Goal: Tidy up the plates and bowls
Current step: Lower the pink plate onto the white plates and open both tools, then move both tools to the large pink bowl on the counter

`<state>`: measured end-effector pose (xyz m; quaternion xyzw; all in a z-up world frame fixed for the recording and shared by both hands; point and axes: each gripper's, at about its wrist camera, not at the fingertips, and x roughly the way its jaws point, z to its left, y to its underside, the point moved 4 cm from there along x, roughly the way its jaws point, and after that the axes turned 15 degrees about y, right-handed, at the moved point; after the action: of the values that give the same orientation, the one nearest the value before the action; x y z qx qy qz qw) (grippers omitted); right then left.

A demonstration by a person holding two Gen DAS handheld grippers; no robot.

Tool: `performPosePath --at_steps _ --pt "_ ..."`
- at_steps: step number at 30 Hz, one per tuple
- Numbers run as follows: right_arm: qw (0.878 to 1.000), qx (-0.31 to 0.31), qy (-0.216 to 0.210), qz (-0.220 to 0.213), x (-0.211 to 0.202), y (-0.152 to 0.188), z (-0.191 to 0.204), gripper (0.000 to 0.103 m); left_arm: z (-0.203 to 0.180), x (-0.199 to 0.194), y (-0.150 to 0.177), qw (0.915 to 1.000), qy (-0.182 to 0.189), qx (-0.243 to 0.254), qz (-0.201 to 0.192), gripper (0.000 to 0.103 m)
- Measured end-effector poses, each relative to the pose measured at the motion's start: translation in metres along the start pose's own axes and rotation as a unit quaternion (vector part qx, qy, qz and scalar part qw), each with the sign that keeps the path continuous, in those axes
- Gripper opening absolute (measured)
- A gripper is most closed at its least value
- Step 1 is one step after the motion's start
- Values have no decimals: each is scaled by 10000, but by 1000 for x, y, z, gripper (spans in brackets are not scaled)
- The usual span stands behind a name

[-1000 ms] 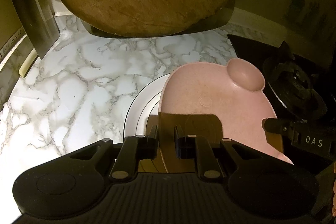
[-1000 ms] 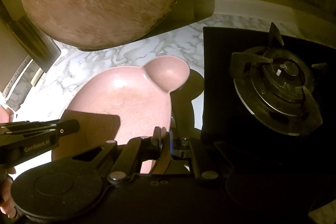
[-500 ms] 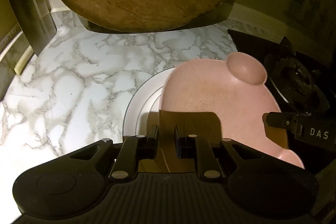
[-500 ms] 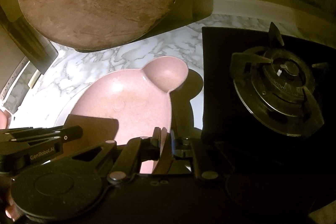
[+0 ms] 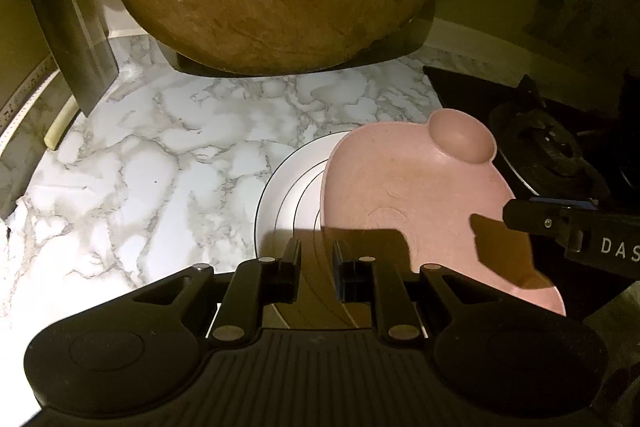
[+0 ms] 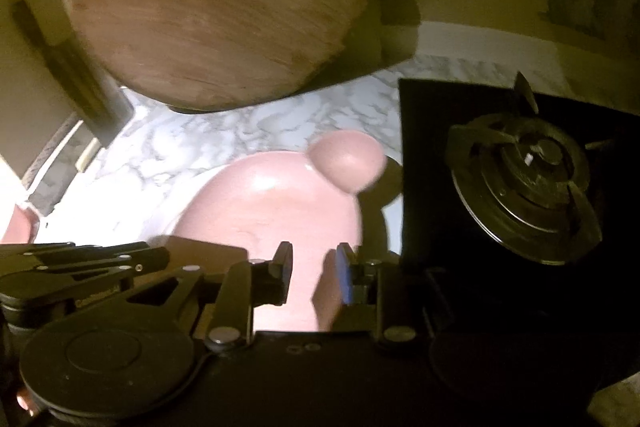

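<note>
Looking through the left wrist camera, I am seeing my left gripper spread a little over a white plate on the marble counter — a pink dish is lying partly on that plate. Through the right camera, my right gripper is standing spread — nothing pinched — over the pink dish, beside the stove burner.

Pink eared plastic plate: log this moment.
pink eared plastic plate: on round white plate | left hand-held gripper: open, over white plate | right hand-held gripper: open, at pink rim
</note>
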<state>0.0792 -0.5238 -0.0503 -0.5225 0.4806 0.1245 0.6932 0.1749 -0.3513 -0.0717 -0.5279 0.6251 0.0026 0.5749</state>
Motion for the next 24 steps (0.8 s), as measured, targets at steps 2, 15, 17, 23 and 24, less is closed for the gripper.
performPosePath --at_steps 2,15,17,23,24 --pt "9999 -57 -31 -77 -8 1 6 24 -1 -8 1 10000 36 2 -43 16" --pt "9969 -350 -490 -499 -58 10 50 40 13 -83 17 9985 -37 -6 -552 17" --pt "9960 -408 -566 -560 -65 12 60 41 19 -97 21 9978 -126 -40 -657 28" --pt "9912 -674 -845 -766 -90 20 95 52 40 -139 35 9936 -464 -162 -1014 50" --pt "9901 -726 -899 -803 -94 21 101 54 44 -146 38 9930 -506 -181 -1053 50"
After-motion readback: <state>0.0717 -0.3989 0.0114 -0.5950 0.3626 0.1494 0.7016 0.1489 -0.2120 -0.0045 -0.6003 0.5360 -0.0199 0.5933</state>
